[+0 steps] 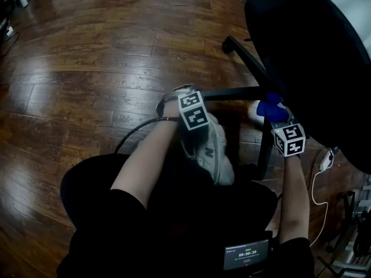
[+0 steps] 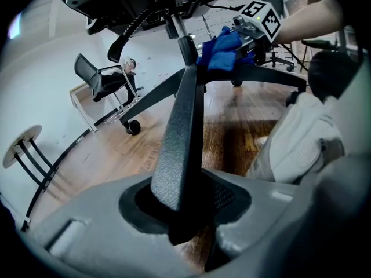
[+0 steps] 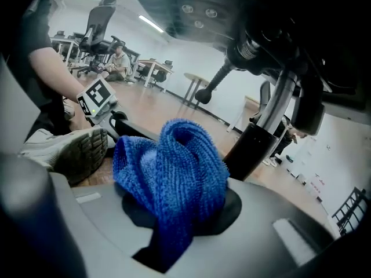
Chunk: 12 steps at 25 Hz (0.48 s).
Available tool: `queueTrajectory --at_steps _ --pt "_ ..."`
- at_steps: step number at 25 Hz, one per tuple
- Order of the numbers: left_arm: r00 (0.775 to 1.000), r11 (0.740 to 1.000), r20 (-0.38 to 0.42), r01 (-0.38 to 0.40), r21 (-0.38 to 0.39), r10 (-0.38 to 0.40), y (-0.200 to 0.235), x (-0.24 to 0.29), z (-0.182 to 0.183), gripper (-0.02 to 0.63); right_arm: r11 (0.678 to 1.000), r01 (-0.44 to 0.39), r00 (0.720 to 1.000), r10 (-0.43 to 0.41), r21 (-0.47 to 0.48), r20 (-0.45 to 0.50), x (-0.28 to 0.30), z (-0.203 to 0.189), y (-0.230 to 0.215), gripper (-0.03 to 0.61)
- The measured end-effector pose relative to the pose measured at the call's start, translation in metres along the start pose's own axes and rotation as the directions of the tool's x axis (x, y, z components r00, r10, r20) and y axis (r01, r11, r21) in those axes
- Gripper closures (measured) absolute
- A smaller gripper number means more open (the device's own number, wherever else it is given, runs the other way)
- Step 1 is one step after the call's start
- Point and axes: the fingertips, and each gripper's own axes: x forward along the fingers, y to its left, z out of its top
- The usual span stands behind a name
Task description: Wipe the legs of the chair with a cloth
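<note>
Wooden floor (image 1: pixel 87 68); black office chair (image 1: pixel 313 51) stands over it on a star base.

Left gripper (image 2: pixel 181 210): jaws clamped on one black, textured chair leg (image 2: pixel 182 132). The leg runs from between the jaws up toward the centre column (image 2: pixel 184 42). In the head view this gripper sits at the outer end of the leg that runs level across the picture.

Right gripper (image 3: pixel 169 233): jaws pinching a bunched blue cloth (image 3: pixel 174 167), with folds bulging out ahead of them. The cloth is at the hub end of the base, just beside the column, where the legs meet. I cannot tell whether it actually touches the leg.

A white shoe (image 1: pixel 213 150) is on the floor between the two grippers, close under the held leg. A white cable (image 1: pixel 316 184) trails on the floor near the right gripper's arm.

A second office chair (image 2: pixel 103 77) stands well apart in the background.
</note>
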Motion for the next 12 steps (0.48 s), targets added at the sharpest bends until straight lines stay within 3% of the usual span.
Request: queueTrajectory --at_steps 4,8,12 --pt "1.000 1.000 -0.001 -0.002 0.005 0.002 0.002 0.000 -0.001 0.465 0.999 -0.015 0.999 0.013 0.050 0.032 -0.009 -0.003 0.008 0.499" --pt "1.000 1.000 -0.004 0.006 0.001 -0.006 -0.001 0.001 -0.002 0.465 0.987 -0.157 0.987 0.158 0.033 -0.028 -0.048 -0.031 0.059 0.499" --pt "1.000 1.000 -0.007 0.004 0.000 -0.004 0.000 0.001 -0.004 0.465 0.958 -0.288 0.948 0.283 -0.013 -0.144 -0.105 -0.068 0.127 0.499"
